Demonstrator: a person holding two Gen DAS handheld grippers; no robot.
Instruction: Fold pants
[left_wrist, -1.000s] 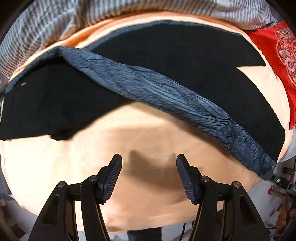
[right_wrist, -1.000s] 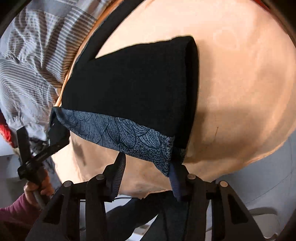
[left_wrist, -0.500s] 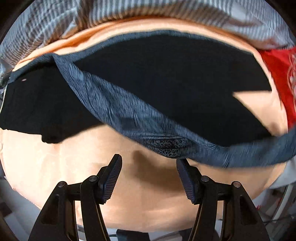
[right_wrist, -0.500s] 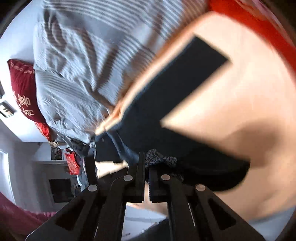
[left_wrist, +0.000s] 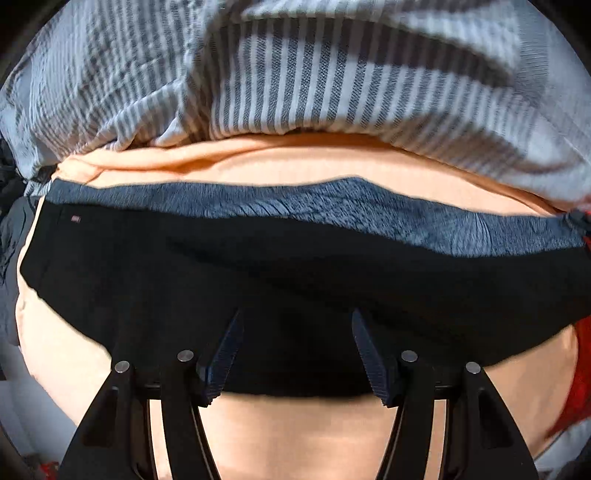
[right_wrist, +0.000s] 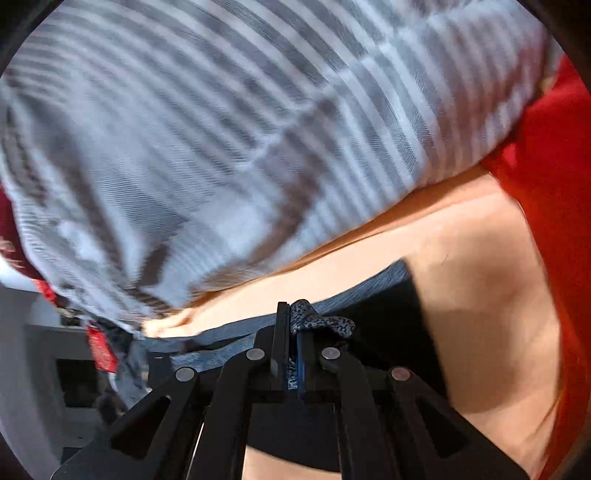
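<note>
The black pants (left_wrist: 295, 280) lie folded across a peach sheet (left_wrist: 295, 435), their blue-grey patterned waistband (left_wrist: 332, 210) running along the far edge. My left gripper (left_wrist: 295, 317) hangs open just over the black cloth, with nothing pinched between its fingers. In the right wrist view my right gripper (right_wrist: 290, 314) is shut on a bunched bit of the patterned waistband (right_wrist: 325, 325), which pokes out past the fingertips. The black pants (right_wrist: 391, 321) spread out to the right of the fingers, over the peach sheet (right_wrist: 480, 295).
A grey-and-white striped duvet (left_wrist: 295, 74) is heaped just beyond the pants; the same duvet (right_wrist: 221, 147) fills the top of the right wrist view. Red cloth (right_wrist: 546, 166) lies at the right, and red cloth (left_wrist: 580, 369) also borders the sheet's right edge.
The right gripper closed on the waistband and carried it across the pants toward the striped duvet. The left gripper slid forward from the bare sheet to over the black cloth, still open.
</note>
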